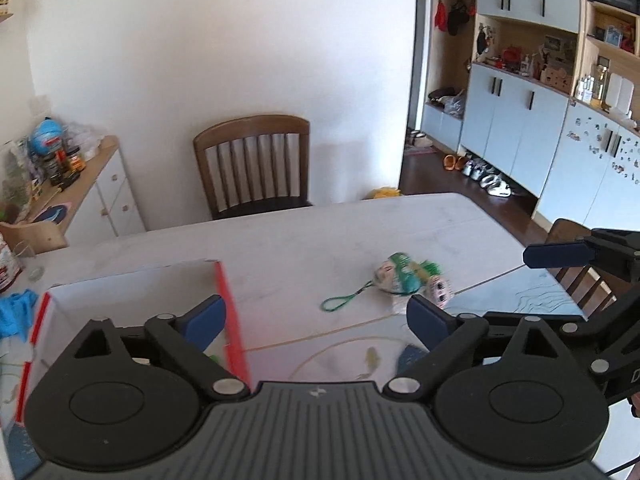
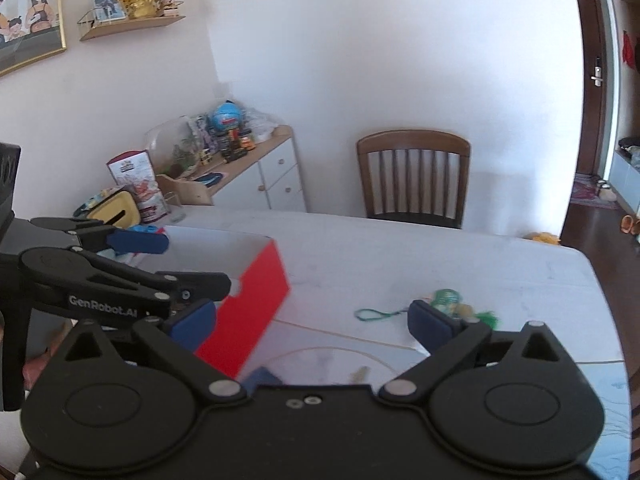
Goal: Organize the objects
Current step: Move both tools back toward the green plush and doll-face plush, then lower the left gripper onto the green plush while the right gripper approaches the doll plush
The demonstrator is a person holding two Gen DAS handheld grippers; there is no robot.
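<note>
An open-topped box [image 1: 132, 292] with red sides and a white inside stands on the pale table [image 1: 320, 232], at the left. My left gripper [image 1: 316, 320] is open above the box's right edge, with nothing between its blue pads. A bundle of small dolls with green hair and a green cord loop [image 1: 404, 280] lies to the right of the box. In the right wrist view, my right gripper [image 2: 312, 320] is open and empty between the box [image 2: 256, 292] and the doll bundle [image 2: 452, 304]. The left gripper [image 2: 180, 262] shows at the left there, over the box.
A small yellowish piece [image 1: 372, 358] and a blue piece [image 1: 412, 354] lie on the table close in front. A blue cloth [image 1: 16, 312] sits left of the box. A wooden chair [image 1: 256, 168] stands behind the table, another chair [image 1: 576, 276] at its right, and a cluttered sideboard [image 1: 92, 184] at the left.
</note>
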